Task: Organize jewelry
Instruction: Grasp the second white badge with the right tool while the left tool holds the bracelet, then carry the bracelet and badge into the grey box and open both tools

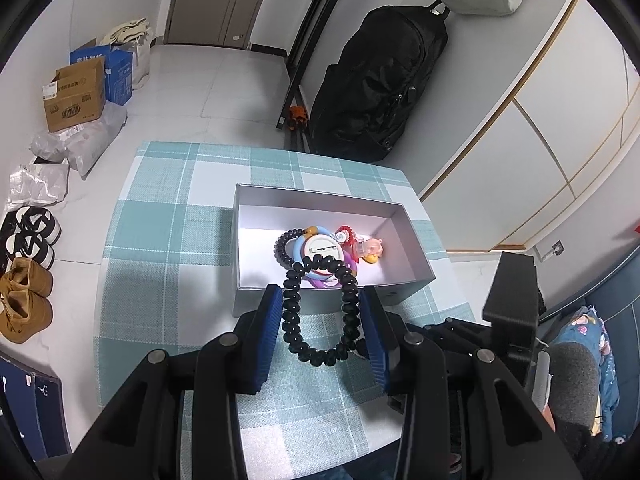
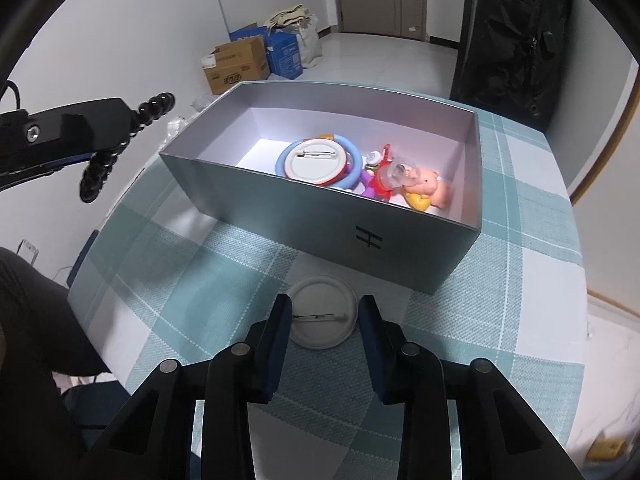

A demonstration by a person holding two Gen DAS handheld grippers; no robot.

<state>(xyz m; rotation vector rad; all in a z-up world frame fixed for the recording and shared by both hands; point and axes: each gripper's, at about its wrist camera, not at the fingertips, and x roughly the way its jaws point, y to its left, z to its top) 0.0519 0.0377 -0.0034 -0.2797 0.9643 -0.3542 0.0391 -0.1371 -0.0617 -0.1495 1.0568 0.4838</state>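
My left gripper (image 1: 320,296) is shut on a string of black beads (image 1: 292,332), held above the checked tablecloth just short of the grey box (image 1: 320,196). One loop of it reaches past the fingertips in front of the box. The right wrist view shows the same beads (image 2: 94,178) dangling from the left gripper (image 2: 80,128). A white round pin badge (image 2: 320,320) lies pin-side up on the cloth before the box (image 2: 304,216), and my right gripper (image 2: 323,308) has a pad against each side of it. Inside the box are another badge (image 2: 314,164), a blue ring (image 2: 348,148) and a pink figure (image 2: 428,184).
The small table ends close behind the box and on both sides. A black backpack (image 1: 380,80) leans on the wall beyond it. Cardboard boxes (image 1: 76,96), bags and shoes (image 1: 28,300) crowd the floor to the left. A person's dark trouser leg (image 2: 36,320) is beside the table.
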